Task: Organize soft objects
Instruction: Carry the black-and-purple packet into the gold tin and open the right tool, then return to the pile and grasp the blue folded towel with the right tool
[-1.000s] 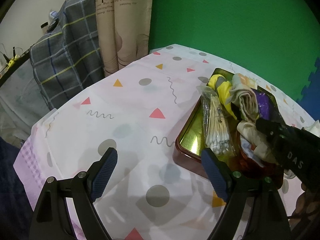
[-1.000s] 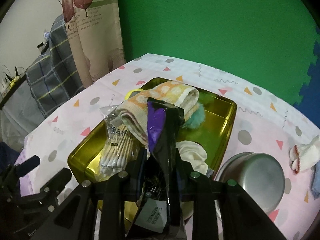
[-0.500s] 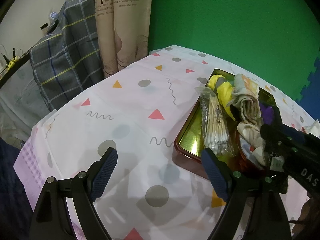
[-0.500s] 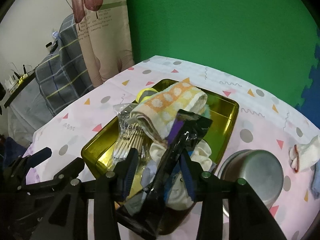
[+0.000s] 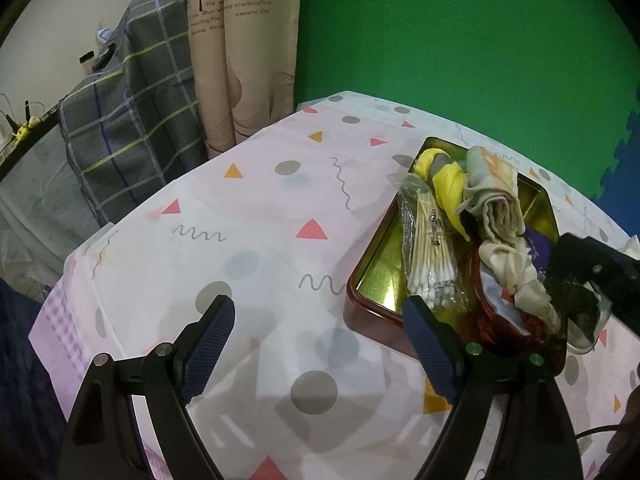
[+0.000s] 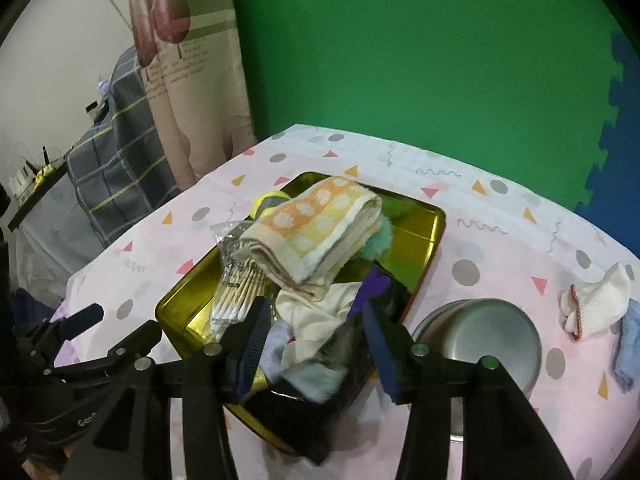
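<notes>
A gold tin tray holds a folded orange-dotted towel, a bag of cotton swabs, a yellow cloth, cream cloth and a black-and-purple packet. My right gripper is open just over the tray's near end, the packet lying loose between its fingers. My left gripper is open and empty over the tablecloth, left of the tray.
A steel bowl sits right of the tray. A white sock and a blue cloth lie at the far right. A plaid-covered chair and curtain stand beyond the table's left edge.
My right gripper has opened and let go of the black-and-purple packet, which dropped into the tray's near end. The gripper drew back a little. My left gripper stayed open and still.
</notes>
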